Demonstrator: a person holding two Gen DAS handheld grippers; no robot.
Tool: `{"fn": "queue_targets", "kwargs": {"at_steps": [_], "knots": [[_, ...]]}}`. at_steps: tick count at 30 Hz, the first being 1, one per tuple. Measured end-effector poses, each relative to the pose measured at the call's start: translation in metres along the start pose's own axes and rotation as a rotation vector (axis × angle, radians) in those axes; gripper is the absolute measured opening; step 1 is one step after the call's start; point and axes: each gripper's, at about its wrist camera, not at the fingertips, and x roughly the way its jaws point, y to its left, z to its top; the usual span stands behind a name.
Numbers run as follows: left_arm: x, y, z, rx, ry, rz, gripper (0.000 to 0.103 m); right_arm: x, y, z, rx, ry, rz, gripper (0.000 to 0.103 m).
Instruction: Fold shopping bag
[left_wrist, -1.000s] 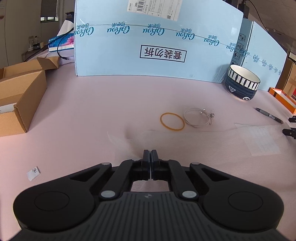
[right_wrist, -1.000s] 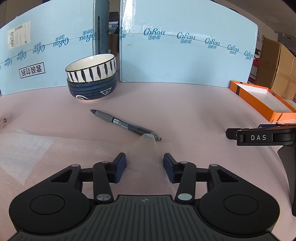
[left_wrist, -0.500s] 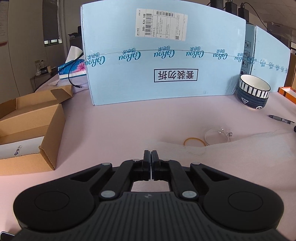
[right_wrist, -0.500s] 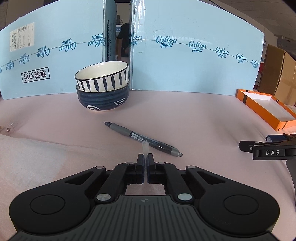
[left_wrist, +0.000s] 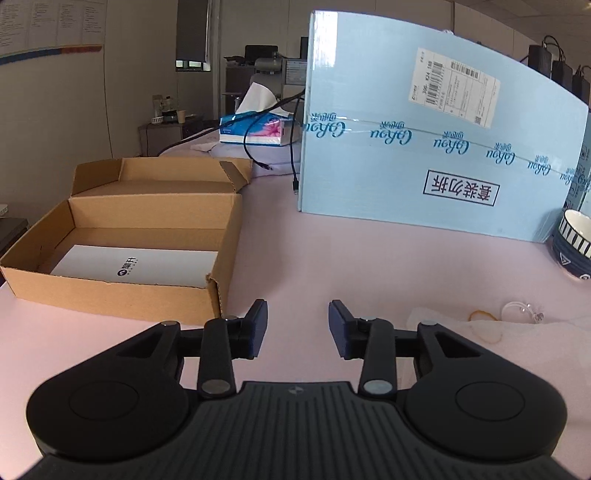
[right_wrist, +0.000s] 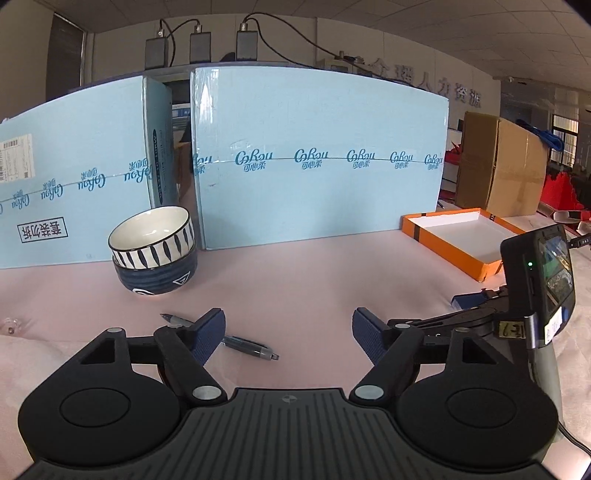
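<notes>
My left gripper (left_wrist: 297, 325) stands wide, holding nothing, above bare pink table (left_wrist: 332, 251). My right gripper (right_wrist: 288, 334) also gapes empty above the pen (right_wrist: 236, 341). The translucent shopping bag (left_wrist: 517, 332) lies crumpled at my left gripper's right, over the rubber band (left_wrist: 484, 316).
</notes>
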Motion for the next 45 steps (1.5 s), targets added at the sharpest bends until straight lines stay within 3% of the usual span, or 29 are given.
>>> {"fn": "queue_targets", "kwargs": {"at_steps": [3, 5, 7, 10, 13, 20, 21, 24, 26, 29, 32, 35, 37, 39, 42, 45], "knots": [[0.004, -0.013, 0.002, 0.033, 0.023, -0.074, 0.061, -0.022, 0.009, -0.006, 0.055, 0.002, 0.111, 0.082], [0.015, -0.027, -0.004, 0.080, 0.057, -0.081, 0.061, -0.030, 0.025, -0.013, 0.048, 0.025, 0.205, 0.082], [0.027, -0.042, -0.013, 0.129, 0.078, -0.037, 0.059, -0.034, 0.041, -0.022, -0.008, 0.044, 0.249, 0.082], [0.028, -0.049, -0.021, 0.176, 0.055, -0.012, 0.045, -0.031, 0.059, -0.034, -0.120, 0.058, 0.238, 0.083], [0.023, -0.052, -0.027, 0.192, 0.051, -0.038, 0.026, -0.012, 0.066, -0.045, -0.187, 0.112, 0.195, 0.083], [0.011, -0.063, -0.044, 0.211, 0.055, -0.125, 0.024, 0.019, 0.062, -0.068, -0.135, 0.251, 0.175, 0.087], [0.009, -0.065, -0.046, 0.214, 0.056, -0.137, 0.023, 0.019, 0.061, -0.071, -0.141, 0.245, 0.171, 0.093], [0.004, -0.070, -0.053, 0.222, 0.058, -0.174, 0.018, 0.018, 0.060, -0.077, -0.140, 0.229, 0.163, 0.096], [-0.003, -0.084, -0.060, 0.281, 0.056, -0.190, 0.020, 0.019, 0.060, -0.077, -0.140, 0.230, 0.160, 0.099], [-0.006, -0.096, -0.065, 0.357, 0.055, -0.144, 0.021, 0.020, 0.060, -0.079, -0.143, 0.227, 0.159, 0.102], [-0.001, -0.079, -0.059, 0.297, 0.064, -0.101, 0.023, 0.020, 0.058, -0.079, -0.140, 0.222, 0.162, 0.102], [0.003, -0.063, -0.053, 0.245, 0.082, -0.120, 0.024, 0.020, 0.059, -0.079, -0.142, 0.220, 0.161, 0.103], [0.005, -0.059, -0.052, 0.234, 0.089, -0.137, 0.029, 0.020, 0.059, -0.079, -0.143, 0.221, 0.160, 0.103], [0.010, -0.060, -0.051, 0.218, 0.093, -0.162, 0.043, 0.020, 0.059, -0.078, -0.144, 0.221, 0.161, 0.103], [0.019, -0.064, -0.048, 0.194, 0.093, -0.190, 0.056, 0.020, 0.060, -0.078, -0.146, 0.219, 0.158, 0.103], [0.027, -0.070, -0.044, 0.199, 0.080, -0.184, 0.057, 0.020, 0.060, -0.078, -0.145, 0.217, 0.158, 0.103]]}}
